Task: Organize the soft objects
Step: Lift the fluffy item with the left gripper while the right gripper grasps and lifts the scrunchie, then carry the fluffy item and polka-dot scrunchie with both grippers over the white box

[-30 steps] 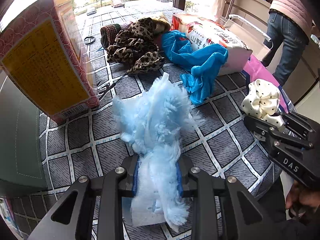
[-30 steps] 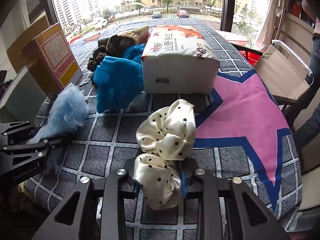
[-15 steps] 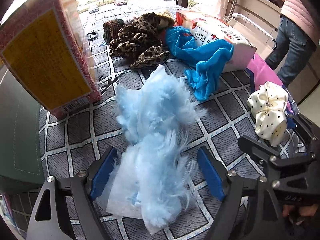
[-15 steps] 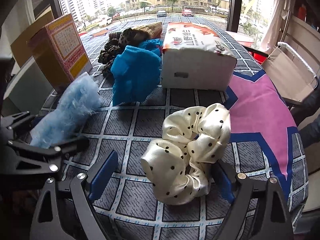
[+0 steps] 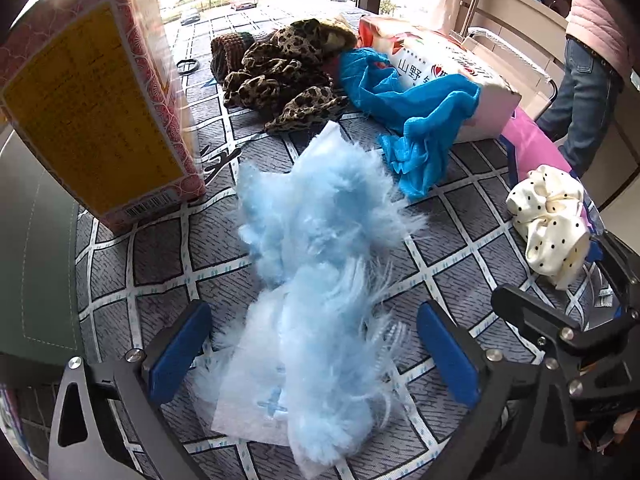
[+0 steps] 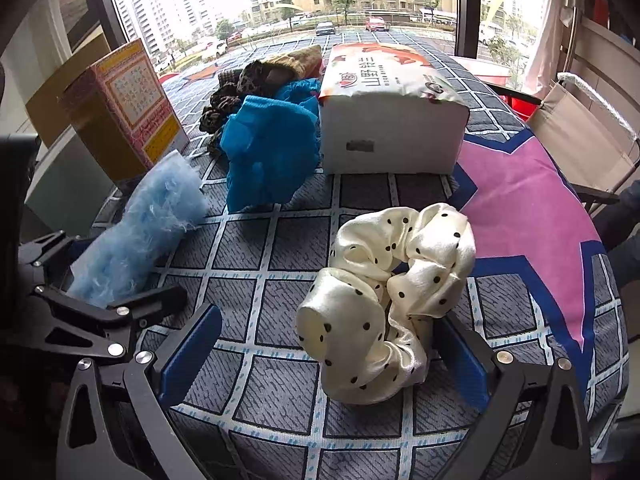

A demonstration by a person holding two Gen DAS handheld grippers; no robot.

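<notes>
— Both sets of jaws, clamped a second ago, are now opening wide. The left gripper [image 5: 312,352] is spread around the fluffy blue duster [image 5: 320,280], with neither pad pressing on it.

— And the right one?

— The right gripper [image 6: 324,356] is likewise spread, and the dotted cream scrunchie [image 6: 384,300] is left lying between its pads on the checked cloth [image 6: 280,240].

— So both items are released?

— It is judged so. They are set down near each other, at the front edge, apart from the teal cloth [image 6: 268,152] and the leopard scarf [image 5: 288,68] further back, which are not yet sorted.
</notes>
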